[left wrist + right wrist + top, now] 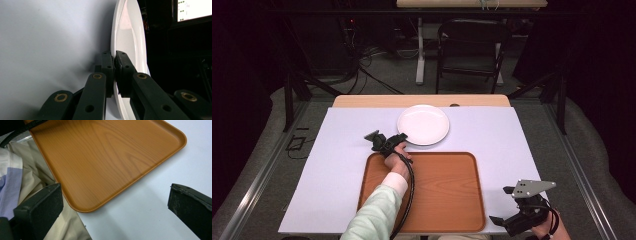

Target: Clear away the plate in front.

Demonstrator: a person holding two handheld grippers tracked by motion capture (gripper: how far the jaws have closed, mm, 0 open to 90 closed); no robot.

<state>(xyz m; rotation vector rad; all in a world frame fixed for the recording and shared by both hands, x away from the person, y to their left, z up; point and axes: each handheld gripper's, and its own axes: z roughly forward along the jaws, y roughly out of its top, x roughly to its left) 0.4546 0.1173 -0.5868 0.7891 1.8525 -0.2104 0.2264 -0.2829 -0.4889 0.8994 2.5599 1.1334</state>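
Observation:
A round white plate (423, 124) lies on the pale lilac table cover, just beyond a wooden tray (447, 190). My left gripper (401, 138) reaches over the tray's far left corner to the plate's near-left rim. In the left gripper view the white plate (130, 37) stands on edge in the picture and both pads (121, 65) press on its rim, one on each face. My right gripper (498, 220) rests at the table's near right corner, its jaws wide apart, nothing between them. The tray's near corner (100, 170) lies ahead of those jaws.
The table cover (337, 165) runs bare to the left of the tray. A strip of bare wood (362, 101) shows at the table's far edge. Beyond the table stand a dark folding chair (472, 50) and cables on the floor.

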